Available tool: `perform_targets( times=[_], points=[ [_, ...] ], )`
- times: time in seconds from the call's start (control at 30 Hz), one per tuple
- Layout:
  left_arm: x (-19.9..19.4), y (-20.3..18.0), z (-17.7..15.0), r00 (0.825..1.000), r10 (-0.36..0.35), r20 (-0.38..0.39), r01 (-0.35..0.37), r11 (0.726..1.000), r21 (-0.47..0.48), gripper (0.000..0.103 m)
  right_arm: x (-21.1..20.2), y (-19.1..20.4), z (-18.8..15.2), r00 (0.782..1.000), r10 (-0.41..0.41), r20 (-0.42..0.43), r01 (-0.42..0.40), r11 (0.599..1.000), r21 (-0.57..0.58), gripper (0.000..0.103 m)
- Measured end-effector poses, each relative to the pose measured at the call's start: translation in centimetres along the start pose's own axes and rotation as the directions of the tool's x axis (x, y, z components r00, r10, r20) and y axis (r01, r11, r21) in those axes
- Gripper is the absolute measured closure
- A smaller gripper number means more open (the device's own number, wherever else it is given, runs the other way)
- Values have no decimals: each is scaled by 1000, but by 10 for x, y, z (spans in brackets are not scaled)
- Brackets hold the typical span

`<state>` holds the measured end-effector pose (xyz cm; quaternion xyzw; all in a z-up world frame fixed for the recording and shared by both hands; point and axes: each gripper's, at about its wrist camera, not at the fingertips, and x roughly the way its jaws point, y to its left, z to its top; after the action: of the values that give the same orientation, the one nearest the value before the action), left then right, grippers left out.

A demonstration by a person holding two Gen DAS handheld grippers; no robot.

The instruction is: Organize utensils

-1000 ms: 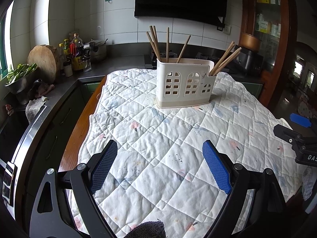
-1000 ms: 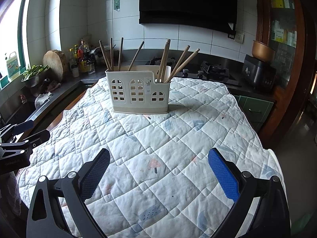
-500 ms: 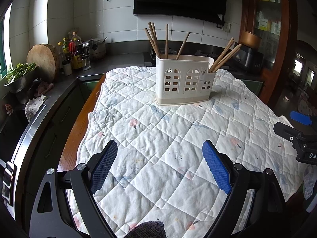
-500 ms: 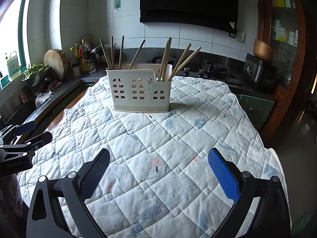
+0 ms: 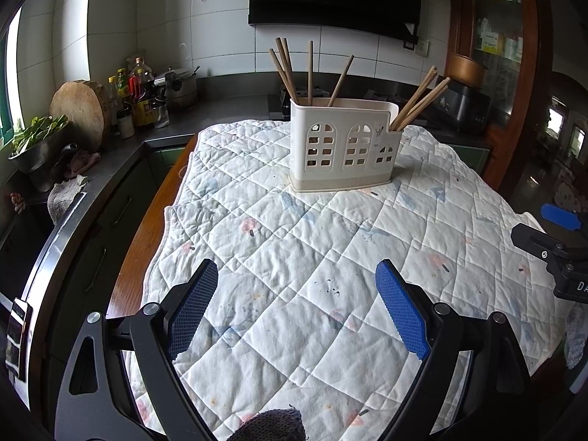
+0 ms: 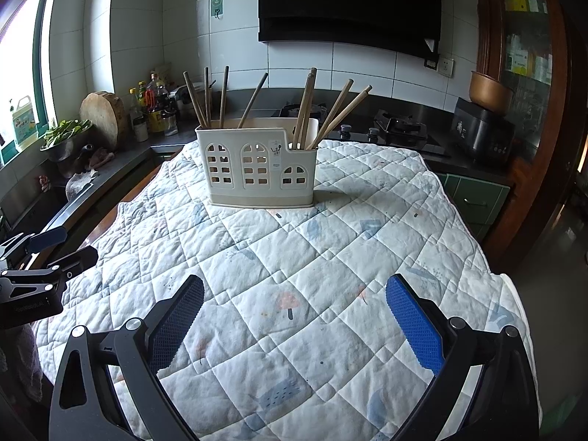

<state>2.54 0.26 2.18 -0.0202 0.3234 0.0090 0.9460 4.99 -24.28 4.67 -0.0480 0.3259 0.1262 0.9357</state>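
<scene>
Centrally, a cream plastic utensil holder (image 5: pixel 341 145) stood upright on a white quilted cloth (image 5: pixel 301 250), its long side running left to right across the views. Its smooth front wall was pierced with arched, window-shaped cutouts, and the right end stepped down to a lower compartment. Slender wooden chopsticks (image 5: pixel 308 73) rose from the taller left section, some near vertical and some leaning; a further group (image 6: pixel 330 110) in the lower right section slanted up and to the right. The cloth was stitched in diamonds, wrinkled, and printed with faint pastel motifs.

The left gripper (image 5: pixel 296 305) was held low over the near cloth, well apart from the holder, its fingers spread wide with nothing between them; the pads (image 5: pixel 193 308) were blue and finely ribbed on black frames. The right gripper (image 6: pixel 294 323) was likewise spread and empty, its pads (image 6: pixel 415 323) of the same ribbed blue.
</scene>
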Motion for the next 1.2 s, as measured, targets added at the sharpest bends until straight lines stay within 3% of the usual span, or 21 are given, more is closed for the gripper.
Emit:
perform_targets(
  times=[1.2],
  points=[
    [8, 0, -5, 1000, 2, -30, -3, 1000, -6, 16, 5, 3, -1, 1000, 4, -13, -4, 1000, -4, 7]
  ],
)
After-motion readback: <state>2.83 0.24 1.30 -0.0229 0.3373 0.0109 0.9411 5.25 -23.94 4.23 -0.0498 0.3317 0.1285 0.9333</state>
